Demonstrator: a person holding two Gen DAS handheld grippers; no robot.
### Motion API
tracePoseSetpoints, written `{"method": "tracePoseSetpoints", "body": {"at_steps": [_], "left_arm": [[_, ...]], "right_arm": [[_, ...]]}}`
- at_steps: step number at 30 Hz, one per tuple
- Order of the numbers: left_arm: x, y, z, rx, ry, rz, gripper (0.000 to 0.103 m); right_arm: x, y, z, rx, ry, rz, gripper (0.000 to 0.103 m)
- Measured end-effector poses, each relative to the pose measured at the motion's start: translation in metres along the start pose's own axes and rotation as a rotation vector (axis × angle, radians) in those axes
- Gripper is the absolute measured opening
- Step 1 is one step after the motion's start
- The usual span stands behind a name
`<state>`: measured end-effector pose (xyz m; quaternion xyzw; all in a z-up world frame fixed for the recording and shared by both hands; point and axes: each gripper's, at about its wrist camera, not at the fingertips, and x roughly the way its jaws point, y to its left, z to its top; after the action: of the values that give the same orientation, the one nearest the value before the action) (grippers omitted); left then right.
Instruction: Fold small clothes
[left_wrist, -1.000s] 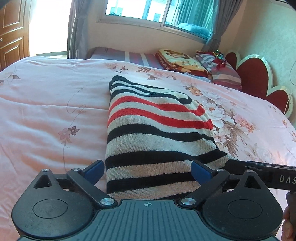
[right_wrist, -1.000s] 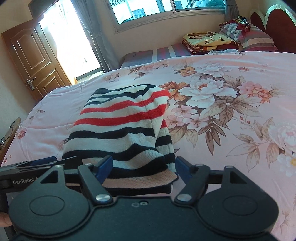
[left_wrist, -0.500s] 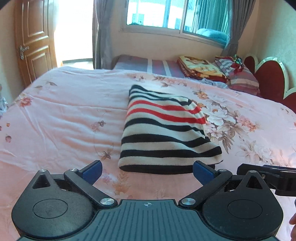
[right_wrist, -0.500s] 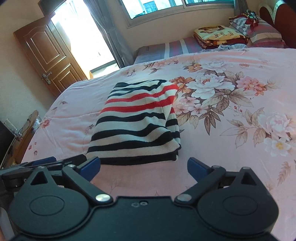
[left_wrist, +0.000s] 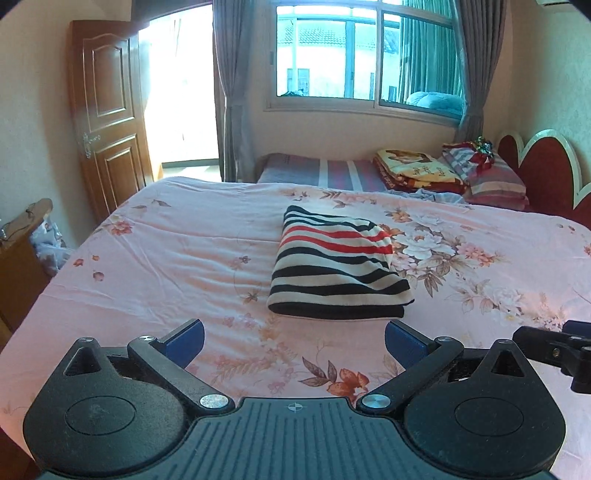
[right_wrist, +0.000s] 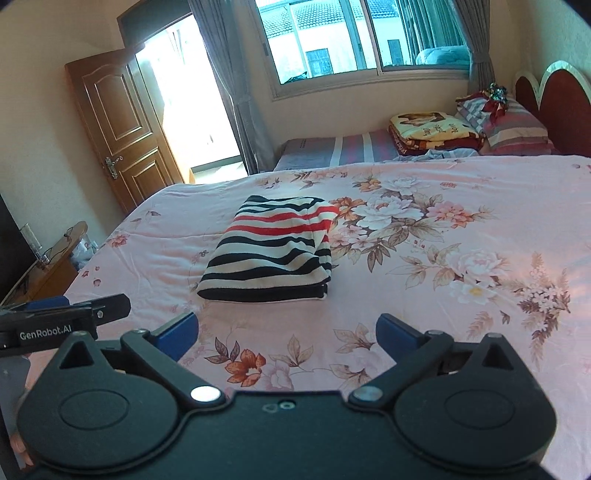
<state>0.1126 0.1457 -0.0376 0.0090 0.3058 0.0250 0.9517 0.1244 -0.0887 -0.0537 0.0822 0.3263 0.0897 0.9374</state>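
A small striped sweater (left_wrist: 336, 266), black, cream and red, lies folded into a neat rectangle on the pink floral bedspread (left_wrist: 166, 258). In the right wrist view the same sweater (right_wrist: 273, 251) sits ahead and slightly left. My left gripper (left_wrist: 293, 338) is open, its blue pads wide apart, with only bedspread between them, well short of the sweater. My right gripper (right_wrist: 286, 330) is open just as wide and holds nothing. Each gripper shows at the edge of the other's view.
A wooden door (left_wrist: 110, 122) and bright doorway stand at the far left. Folded blankets (left_wrist: 417, 170) and striped pillows (left_wrist: 487, 173) are stacked by the red headboard (left_wrist: 543, 173). A wooden bedside stand (left_wrist: 22, 258) is at the left bed edge.
Both grippers have pulled back and risen away from the sweater, which now lies free on the bed. The right gripper's jaws spread wider after letting go of the sweater's near edge.
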Motion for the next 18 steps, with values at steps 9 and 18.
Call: {"method": "tracePoseSetpoints", "body": {"at_steps": [9, 18], "left_arm": [[-0.048, -0.007, -0.014, -0.004, 0.015, -0.007, 0.103], [-0.069, -0.010, -0.024, -0.027, 0.012, -0.012, 0.103]], "right_arm": [[-0.052, 0.021, -0.011, -0.067, -0.106, -0.161, 0.102], [-0.075, 0.025, -0.014, -0.091, -0.147, -0.215, 0.102]]}}
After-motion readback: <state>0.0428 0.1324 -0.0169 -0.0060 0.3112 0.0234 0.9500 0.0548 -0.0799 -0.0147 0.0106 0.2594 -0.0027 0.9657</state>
